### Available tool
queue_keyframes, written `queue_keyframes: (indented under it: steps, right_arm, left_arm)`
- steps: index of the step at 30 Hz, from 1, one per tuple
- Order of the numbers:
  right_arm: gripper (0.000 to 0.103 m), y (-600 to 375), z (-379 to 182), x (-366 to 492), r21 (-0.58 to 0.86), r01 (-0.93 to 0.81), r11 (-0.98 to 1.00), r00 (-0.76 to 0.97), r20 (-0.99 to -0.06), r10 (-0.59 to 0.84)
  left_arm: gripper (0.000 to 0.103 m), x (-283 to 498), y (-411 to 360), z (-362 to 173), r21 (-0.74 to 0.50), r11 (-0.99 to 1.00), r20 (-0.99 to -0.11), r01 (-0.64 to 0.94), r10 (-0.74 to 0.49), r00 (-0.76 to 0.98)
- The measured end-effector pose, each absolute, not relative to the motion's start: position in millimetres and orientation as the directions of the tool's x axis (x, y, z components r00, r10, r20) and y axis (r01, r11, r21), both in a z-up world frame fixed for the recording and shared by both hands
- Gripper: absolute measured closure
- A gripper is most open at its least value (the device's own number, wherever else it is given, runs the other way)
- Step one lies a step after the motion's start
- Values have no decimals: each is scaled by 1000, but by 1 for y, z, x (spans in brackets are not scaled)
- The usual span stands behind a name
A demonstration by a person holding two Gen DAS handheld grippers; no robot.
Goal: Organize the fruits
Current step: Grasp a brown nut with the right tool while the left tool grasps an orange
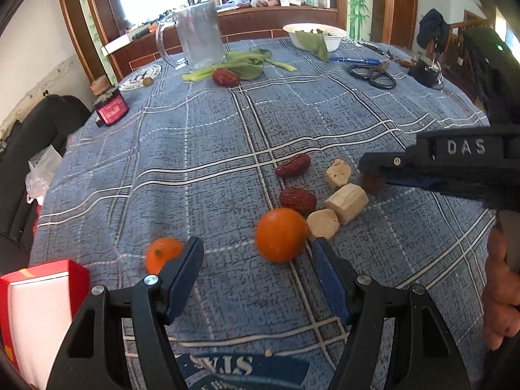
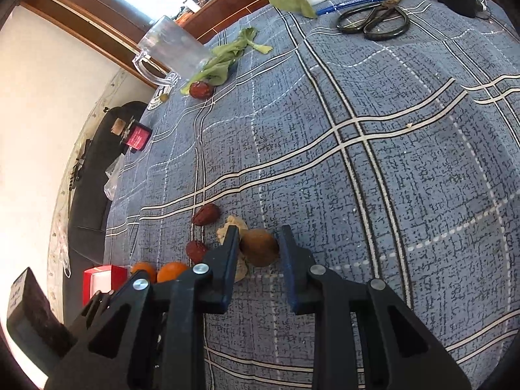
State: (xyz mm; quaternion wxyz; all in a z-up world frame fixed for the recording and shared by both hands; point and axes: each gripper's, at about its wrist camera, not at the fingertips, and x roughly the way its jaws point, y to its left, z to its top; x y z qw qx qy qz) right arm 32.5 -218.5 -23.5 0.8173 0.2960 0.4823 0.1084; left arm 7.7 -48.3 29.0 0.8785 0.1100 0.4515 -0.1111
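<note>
My left gripper [image 1: 256, 248] stands open low over the checked cloth. A large orange [image 1: 281, 234] lies just beyond its fingertips, and a smaller orange [image 1: 162, 255] sits by its left finger. Two red dates [image 1: 293, 165] [image 1: 297, 200] and three pale chunks [image 1: 347, 202] lie behind the large orange. My right gripper [image 2: 259, 232] comes in from the right beside the chunks. Its fingers are closed in on a brown fruit [image 2: 260, 247] at cloth level. That fruit [image 1: 372, 183] shows at the right gripper's tip [image 1: 373, 170] in the left wrist view. A third date [image 1: 225, 77] lies far back.
At the far side stand a glass mug [image 1: 198, 37], leafy greens [image 1: 240, 65], a white bowl [image 1: 313, 34], a blue pen [image 1: 354, 60] and scissors [image 1: 373, 74]. A red box [image 1: 39, 292] is at the near left, a small red pack [image 1: 112, 110] at the left edge.
</note>
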Motion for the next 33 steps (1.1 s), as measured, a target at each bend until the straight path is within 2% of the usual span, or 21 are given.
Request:
queue_keyframes:
  steps: [2, 4, 7, 13, 20, 27, 33]
  right_arm:
    - [76, -219, -23, 33, 588, 109, 802, 511, -725, 462]
    - [76, -219, -23, 33, 588, 112, 801, 514, -724, 460]
    - [76, -221, -22, 33, 593, 114, 797, 522, -718, 460]
    - [76, -223, -12, 28, 612, 87, 786, 554, -685, 472]
    - [76, -214, 5, 14, 638, 4, 770, 594, -621, 512]
    - [76, -169, 22, -6, 605, -149, 783, 593, -579, 560]
    - [75, -119, 27, -25, 596, -292, 748, 510, -565, 649]
  left_arm:
    - [49, 10, -50, 28, 71, 949, -819, 308, -121, 561]
    - [55, 11, -51, 27, 45, 948, -821, 316, -145, 552]
    - [70, 11, -52, 27, -2, 943, -820, 334, -192, 539]
    - [71, 3, -48, 31, -22, 950, -810, 312, -200, 551]
    - [71, -46, -13, 69, -36, 970, -733, 242, -190, 653]
    - [71, -100, 60, 93, -14, 998, -664, 67, -60, 746]
    - [71, -135, 115, 92, -20, 998, -651, -57, 30, 758]
